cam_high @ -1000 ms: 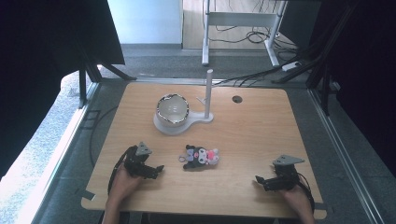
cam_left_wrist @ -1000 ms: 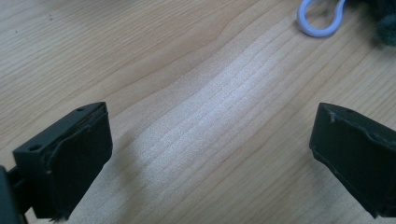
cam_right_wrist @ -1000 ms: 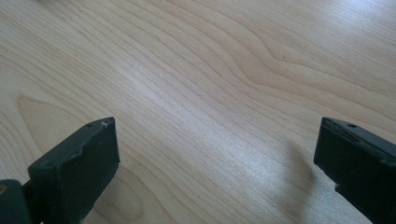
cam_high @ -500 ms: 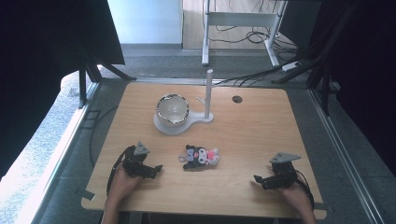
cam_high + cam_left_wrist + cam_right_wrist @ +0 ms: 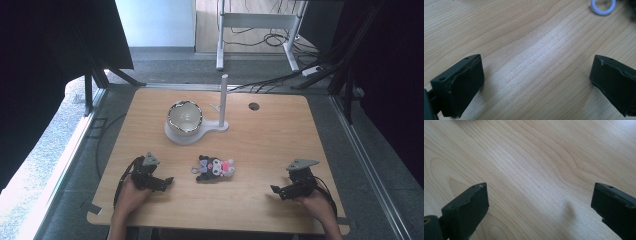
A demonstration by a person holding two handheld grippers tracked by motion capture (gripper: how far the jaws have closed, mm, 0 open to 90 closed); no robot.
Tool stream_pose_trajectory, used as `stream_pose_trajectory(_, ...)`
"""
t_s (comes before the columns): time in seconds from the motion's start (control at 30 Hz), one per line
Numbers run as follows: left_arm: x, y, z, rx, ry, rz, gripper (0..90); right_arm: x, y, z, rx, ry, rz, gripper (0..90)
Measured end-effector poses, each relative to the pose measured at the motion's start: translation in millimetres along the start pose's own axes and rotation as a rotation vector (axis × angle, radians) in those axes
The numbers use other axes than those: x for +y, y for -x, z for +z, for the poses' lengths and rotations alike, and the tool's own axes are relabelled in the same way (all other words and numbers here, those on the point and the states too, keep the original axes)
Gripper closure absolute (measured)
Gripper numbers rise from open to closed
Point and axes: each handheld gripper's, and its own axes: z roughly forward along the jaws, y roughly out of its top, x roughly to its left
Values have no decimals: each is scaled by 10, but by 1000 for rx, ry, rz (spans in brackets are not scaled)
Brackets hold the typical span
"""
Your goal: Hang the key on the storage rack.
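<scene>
We have both grippers low over the wooden table [image 5: 280,145], and neither holds anything. The left gripper [image 5: 161,182] sits near the front left edge with its jaws spread wide — in the left gripper view there is bare wood between them and a white ring [image 5: 603,5] at the top edge. The right gripper [image 5: 281,191] rests near the front right, jaws just as wide, with nothing but wood grain between them in the right gripper view.

The thing nearest us is the small plush toy [image 5: 215,168], black with white and pink parts, lying on the table between the 2 grippers and somewhat closer to the left one. Behind it stands a metal bowl [image 5: 184,117] on a white base [image 5: 176,137] with an upright white post [image 5: 223,100] beside it.

We judge that the work is at its start — a reach for the plush has not begun. Several things could go wrong from here. The toy is soft and lumpy, so a pinch on an ear or a loose part could let it swing or slip out. Coming in too flat could shove it across the smooth wood instead of catching it. If it goes toward the bowl, a careless lift could knock the post or tip the bowl on its base.
</scene>
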Motion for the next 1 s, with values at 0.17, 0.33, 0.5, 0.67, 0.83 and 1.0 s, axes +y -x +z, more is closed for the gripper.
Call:
stream_pose_trajectory(0.17,0,1,1,0,0,0,0,42,12,-6,7,-10,-6,15)
stream_pose_trajectory(0.33,0,1,2,0,1,0,0,114,13,6,13,-30,-23,15)
stream_pose_trajectory(0.5,2,1,5,2,3,-2,0,184,5,28,29,-51,-42,18)
stream_pose_trajectory(0.67,4,1,6,5,1,-3,0,251,15,40,41,-69,-62,22)
stream_pose_trajectory(0.83,5,2,7,5,1,-4,0,302,19,44,45,-80,-71,23)
stream_pose_trajectory(1.0,7,1,8,7,0,-5,0,378,15,47,52,-92,-92,25)
